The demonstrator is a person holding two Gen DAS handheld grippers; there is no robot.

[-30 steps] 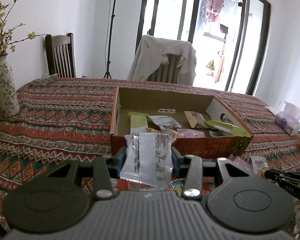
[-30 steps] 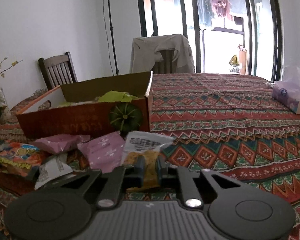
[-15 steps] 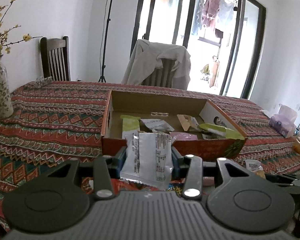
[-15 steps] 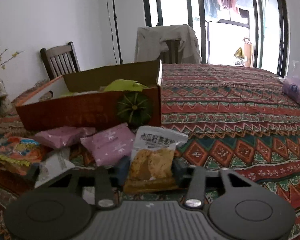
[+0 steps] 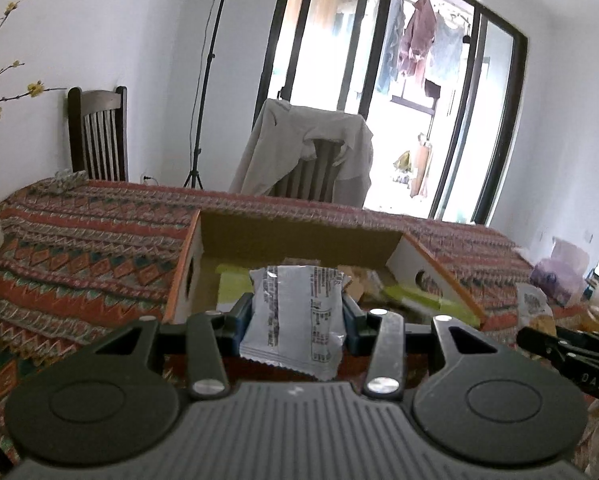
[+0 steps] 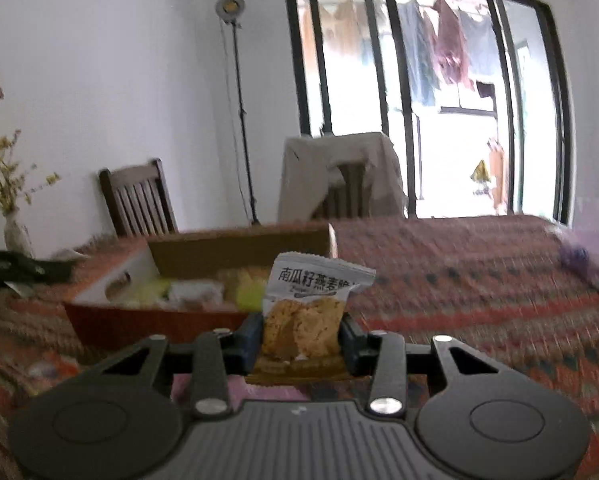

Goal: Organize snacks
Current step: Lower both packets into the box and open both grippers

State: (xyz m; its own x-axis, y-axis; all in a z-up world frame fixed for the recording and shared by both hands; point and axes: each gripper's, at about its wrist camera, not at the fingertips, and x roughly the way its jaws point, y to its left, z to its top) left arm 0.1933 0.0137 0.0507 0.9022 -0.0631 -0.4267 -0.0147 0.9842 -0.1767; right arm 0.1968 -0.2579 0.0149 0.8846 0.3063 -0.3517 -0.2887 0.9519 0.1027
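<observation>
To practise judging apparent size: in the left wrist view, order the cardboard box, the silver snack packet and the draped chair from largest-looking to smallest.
1. cardboard box
2. draped chair
3. silver snack packet, though nearness to the camera enlarges it.

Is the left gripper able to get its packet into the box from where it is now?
Probably yes. The left gripper grips the silver packet just in front of the open-topped box, level with its near rim. Nothing stands between them; the right gripper is off to the side.
</observation>
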